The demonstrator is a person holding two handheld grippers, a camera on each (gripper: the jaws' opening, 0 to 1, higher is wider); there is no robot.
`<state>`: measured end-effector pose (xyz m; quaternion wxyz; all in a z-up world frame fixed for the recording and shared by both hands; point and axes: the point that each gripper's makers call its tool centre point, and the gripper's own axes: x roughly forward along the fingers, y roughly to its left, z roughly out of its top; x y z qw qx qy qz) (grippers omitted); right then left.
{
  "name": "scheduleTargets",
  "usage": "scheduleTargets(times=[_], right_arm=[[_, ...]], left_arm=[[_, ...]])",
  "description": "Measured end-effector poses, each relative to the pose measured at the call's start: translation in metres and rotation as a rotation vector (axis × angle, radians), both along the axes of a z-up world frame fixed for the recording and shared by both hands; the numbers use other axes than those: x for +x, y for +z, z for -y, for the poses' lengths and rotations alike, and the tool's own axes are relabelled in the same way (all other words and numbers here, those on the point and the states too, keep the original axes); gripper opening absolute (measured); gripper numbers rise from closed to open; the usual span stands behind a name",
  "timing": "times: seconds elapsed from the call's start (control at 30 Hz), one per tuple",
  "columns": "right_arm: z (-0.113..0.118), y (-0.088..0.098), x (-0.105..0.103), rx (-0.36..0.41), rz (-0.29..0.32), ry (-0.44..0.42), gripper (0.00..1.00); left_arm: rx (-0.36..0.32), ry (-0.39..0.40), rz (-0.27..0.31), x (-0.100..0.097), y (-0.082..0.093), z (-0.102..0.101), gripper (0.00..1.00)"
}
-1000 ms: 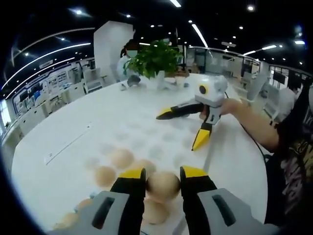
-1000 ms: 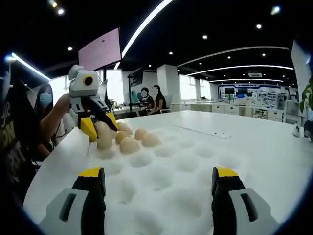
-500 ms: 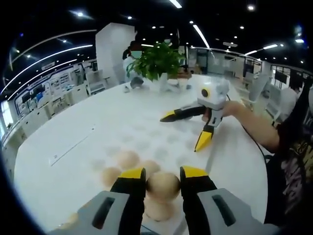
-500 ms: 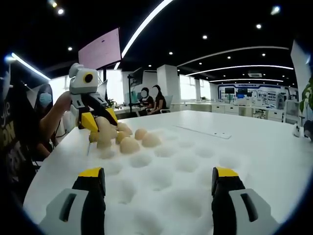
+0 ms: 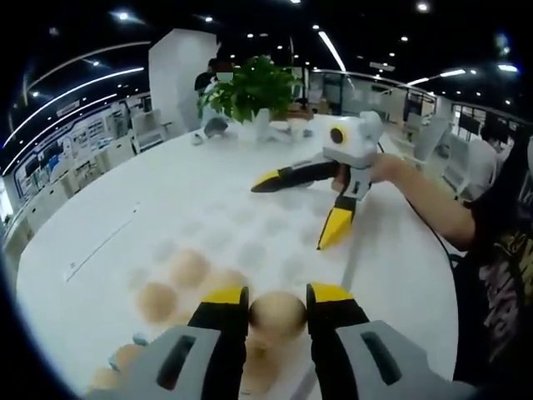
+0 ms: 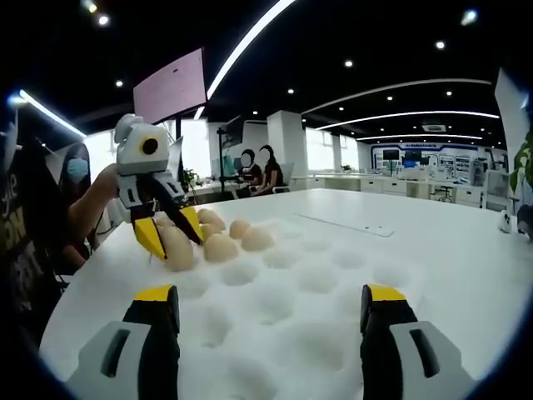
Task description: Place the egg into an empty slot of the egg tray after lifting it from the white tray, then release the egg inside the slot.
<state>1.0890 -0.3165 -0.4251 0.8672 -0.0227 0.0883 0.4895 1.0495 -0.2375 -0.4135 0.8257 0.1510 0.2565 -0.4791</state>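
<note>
Left gripper [image 5: 276, 302] jaws clamp egg [image 5: 277, 314] over egg tray [image 6: 333, 275] (right gripper [image 6: 271, 307] jaws spread wide, holding nthg)

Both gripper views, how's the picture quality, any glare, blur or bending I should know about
Left gripper view: the white egg tray is washed out, its empty slots showing as faint grey dimples; the held egg is soft between the left gripper jaws. Right gripper view: sharper, slots clearly shaded; ceiling light strips bend into arcs from the fisheye; the right gripper is crisp.
</note>
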Motion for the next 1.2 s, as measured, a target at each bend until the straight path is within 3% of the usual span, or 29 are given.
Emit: scheduleTargets(times=[0.13,0.47,0.67,0.73,0.77,0.9,1.03,1.2], right_arm=[[0.000,0.000,0.000,0.001,0.000,0.000,0.94],[0.000,0.000,0.001,0.004,0.001,0.000,0.94],[0.000,0.000,0.001,0.002,0.001,-0.001,0.94],[0.000,0.000,0.001,0.003,0.001,-0.001,0.94],[0.000,0.000,0.001,0.003,0.001,-0.001,0.94],[0.000,0.000,0.001,0.005,0.001,-0.001,0.94],[0.000,0.001,0.001,0.008,0.001,-0.001,0.94],[0.000,0.001,0.000,0.007,0.001,-0.001,0.94]], left_arm=[[-0.026,-0.030,0.026,-0.004,0.006,0.021,0.27],[-0.028,-0.048,0.094,0.004,-0.002,0.035,0.26],[-0.020,-0.052,0.094,-0.006,-0.009,0.030,0.26],[-0.011,-0.060,0.099,-0.005,-0.014,0.025,0.22],[-0.049,-0.054,0.092,-0.004,-0.010,0.026,0.23],[-0.028,-0.061,0.095,-0.005,-0.007,0.019,0.26],[-0.021,-0.073,0.140,-0.005,0.006,0.009,0.34],[0.030,-0.073,0.085,-0.016,-0.003,-0.002,0.34]])
